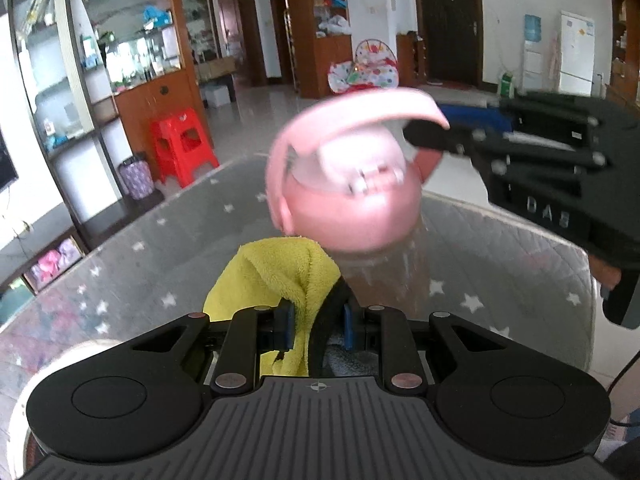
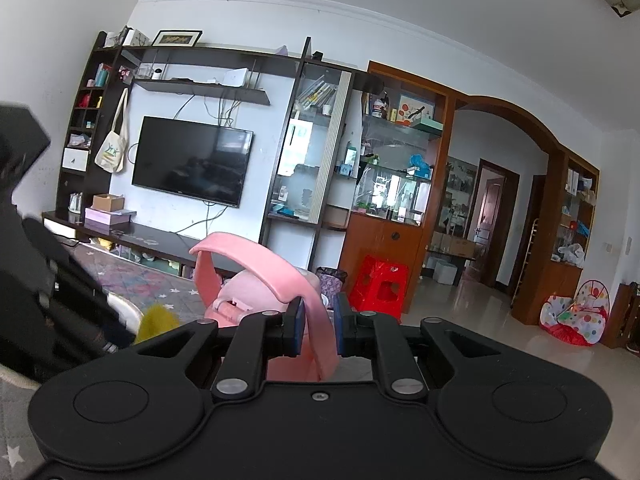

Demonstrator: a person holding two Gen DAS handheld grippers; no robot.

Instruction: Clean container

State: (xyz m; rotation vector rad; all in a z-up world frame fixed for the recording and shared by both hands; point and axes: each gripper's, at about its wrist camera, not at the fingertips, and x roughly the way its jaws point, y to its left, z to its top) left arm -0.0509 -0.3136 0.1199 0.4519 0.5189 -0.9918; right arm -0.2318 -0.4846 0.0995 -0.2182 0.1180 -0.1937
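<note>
A pink container (image 1: 352,208) with a pink strap handle (image 1: 360,114) hangs in the air above the grey star-patterned table (image 1: 160,248); it is motion-blurred. My right gripper (image 1: 436,130) is shut on the handle (image 2: 316,320) and holds the container (image 2: 244,292) up. My left gripper (image 1: 318,320) is shut on a yellow cloth (image 1: 276,276), just below and in front of the container's underside. The cloth (image 2: 156,320) and the left gripper body (image 2: 44,300) also show at the left of the right wrist view.
A red plastic stool (image 1: 184,144) and a patterned bin (image 1: 136,178) stand on the floor beyond the table's far edge. A white round object (image 1: 60,364) lies at the near left. Shelving and a TV (image 2: 192,164) line the walls.
</note>
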